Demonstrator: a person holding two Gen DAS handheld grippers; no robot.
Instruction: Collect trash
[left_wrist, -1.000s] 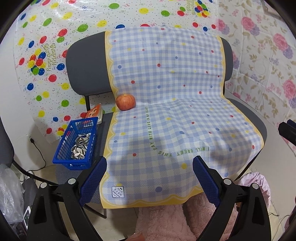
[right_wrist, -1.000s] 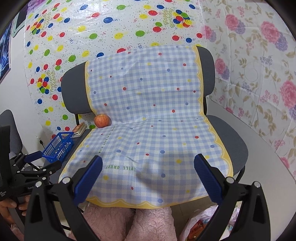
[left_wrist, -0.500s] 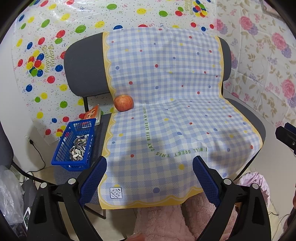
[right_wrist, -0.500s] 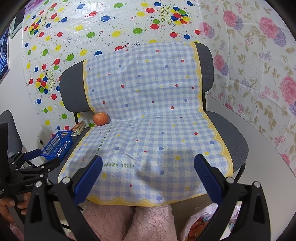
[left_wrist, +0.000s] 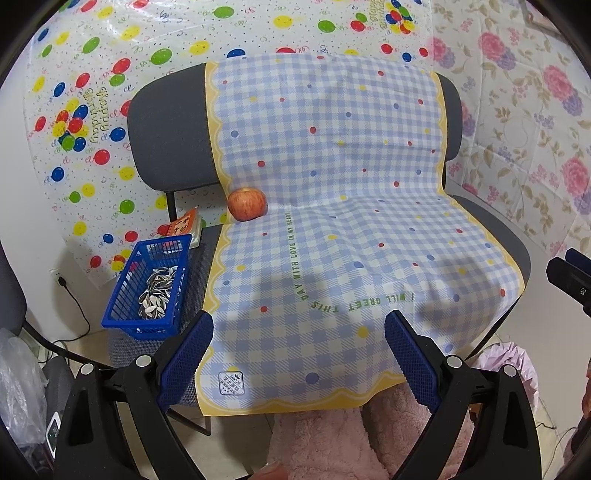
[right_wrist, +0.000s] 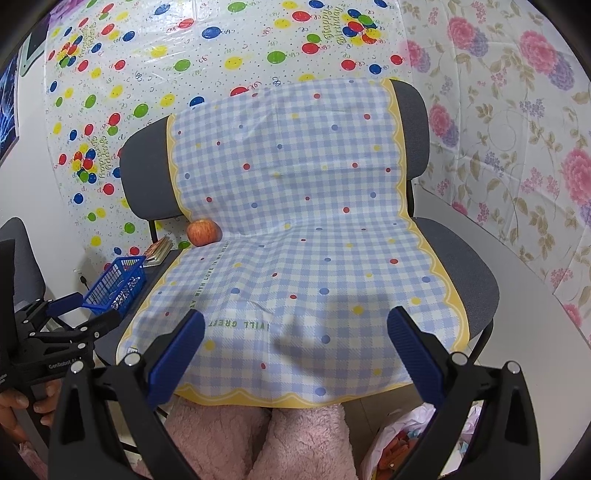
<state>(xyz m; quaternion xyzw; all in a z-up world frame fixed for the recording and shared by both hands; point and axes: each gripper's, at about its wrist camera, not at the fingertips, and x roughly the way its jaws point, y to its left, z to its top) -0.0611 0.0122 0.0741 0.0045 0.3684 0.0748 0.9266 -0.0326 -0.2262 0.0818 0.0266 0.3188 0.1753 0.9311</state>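
Both grippers, left (left_wrist: 298, 353) and right (right_wrist: 295, 353), are spread wide, holding nothing. Shells (left_wrist: 157, 293) sit in the basket (left_wrist: 122, 319) beside the cloth (left_wrist: 332, 221).

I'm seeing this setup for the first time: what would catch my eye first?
The blue-and-white checked cloth with yellow scalloped edging, draped over the grey chair, dominates. A red apple sits at its left edge where seat meets backrest. Left of the cloth, a blue plastic basket holds sunflower seed shells.
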